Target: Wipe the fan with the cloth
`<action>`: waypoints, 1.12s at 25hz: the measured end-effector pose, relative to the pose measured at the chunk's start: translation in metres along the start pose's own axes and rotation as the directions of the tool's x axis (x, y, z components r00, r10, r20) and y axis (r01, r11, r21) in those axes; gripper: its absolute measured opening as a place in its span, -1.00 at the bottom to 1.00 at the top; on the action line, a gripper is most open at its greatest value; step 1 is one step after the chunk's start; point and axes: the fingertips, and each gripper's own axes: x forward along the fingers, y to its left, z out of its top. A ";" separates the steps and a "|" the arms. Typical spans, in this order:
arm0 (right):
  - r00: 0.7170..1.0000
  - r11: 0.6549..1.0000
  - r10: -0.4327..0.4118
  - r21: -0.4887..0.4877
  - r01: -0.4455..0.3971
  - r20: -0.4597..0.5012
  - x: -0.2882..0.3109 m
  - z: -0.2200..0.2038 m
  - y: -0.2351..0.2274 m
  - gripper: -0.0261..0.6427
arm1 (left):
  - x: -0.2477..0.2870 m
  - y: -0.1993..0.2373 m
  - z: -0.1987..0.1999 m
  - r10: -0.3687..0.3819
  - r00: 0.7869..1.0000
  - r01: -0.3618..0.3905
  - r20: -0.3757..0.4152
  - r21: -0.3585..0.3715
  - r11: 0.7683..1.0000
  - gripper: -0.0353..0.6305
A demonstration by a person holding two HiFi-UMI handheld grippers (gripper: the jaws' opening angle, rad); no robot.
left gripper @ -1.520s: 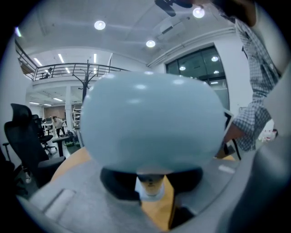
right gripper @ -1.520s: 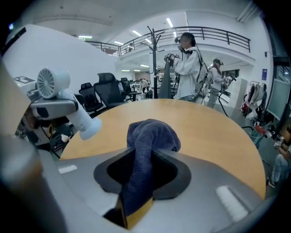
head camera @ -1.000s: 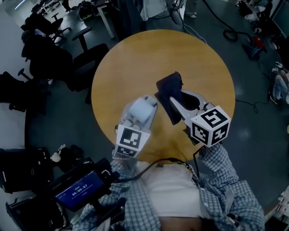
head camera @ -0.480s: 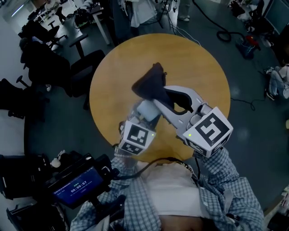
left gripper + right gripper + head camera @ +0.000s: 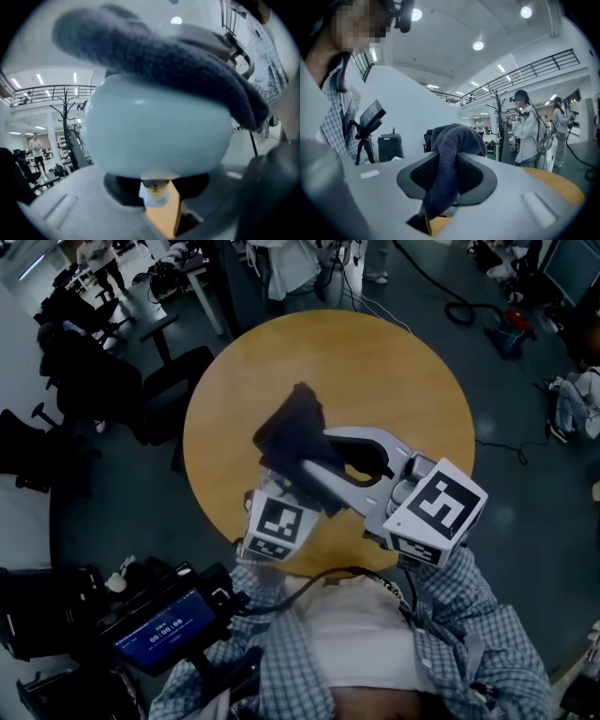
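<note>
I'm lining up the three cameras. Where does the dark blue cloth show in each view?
Head view: the cloth is left of centre, above the table, at the right gripper's tip.
Left gripper view: the cloth lies across the top, over the pale fan.
Right gripper view: the cloth is at centre, pinched between the jaws.
Shared landmark: the round wooden table, seen in all three views.
</note>
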 end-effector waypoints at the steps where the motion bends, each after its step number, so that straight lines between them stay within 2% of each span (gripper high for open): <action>1: 1.000 0.999 -0.019 0.046 0.018 0.009 -0.002 -0.003 -0.011 -0.60 | -0.002 0.002 0.003 0.010 1.000 -0.010 0.012 0.007 1.000 -0.47; 4: 0.996 0.985 -0.079 0.154 0.074 0.028 -0.007 -0.012 -0.041 -0.60 | -0.005 0.006 0.011 0.023 0.999 -0.023 0.036 0.012 1.000 -0.47; 9: 0.982 0.944 -0.186 0.276 0.181 -0.008 -0.013 -0.051 -0.088 -0.60 | -0.009 0.010 0.021 0.020 0.997 -0.018 0.080 -0.029 0.999 -0.47; 15: 0.957 0.867 -0.265 0.405 0.289 -0.115 -0.011 -0.125 -0.120 -0.60 | -0.010 0.014 0.025 0.012 0.995 -0.004 0.102 -0.081 0.997 -0.47; 18: 0.945 0.834 -0.294 0.445 0.326 -0.143 -0.017 -0.146 -0.125 -0.60 | -0.008 0.017 0.022 0.016 0.996 -0.007 0.089 -0.097 0.995 -0.47; 20: 0.944 0.834 -0.303 0.442 0.329 -0.132 -0.019 -0.144 -0.120 -0.60 | -0.007 0.020 0.018 0.023 0.997 -0.016 0.076 -0.101 0.995 -0.47; 23: 0.942 0.857 -0.324 0.393 0.332 -0.089 -0.024 -0.123 -0.104 -0.60 | -0.005 0.024 0.012 0.047 0.997 -0.040 0.066 -0.107 0.993 -0.47; 26: 0.935 0.897 -0.355 0.283 0.338 0.008 -0.030 -0.086 -0.080 -0.60 | -0.001 0.027 0.010 0.058 0.997 -0.051 0.055 -0.112 0.992 -0.47; 28: 0.936 0.925 -0.346 0.190 0.330 0.059 -0.030 -0.066 -0.059 -0.60 | 0.001 0.027 0.008 0.057 0.997 -0.052 0.047 -0.112 0.992 -0.47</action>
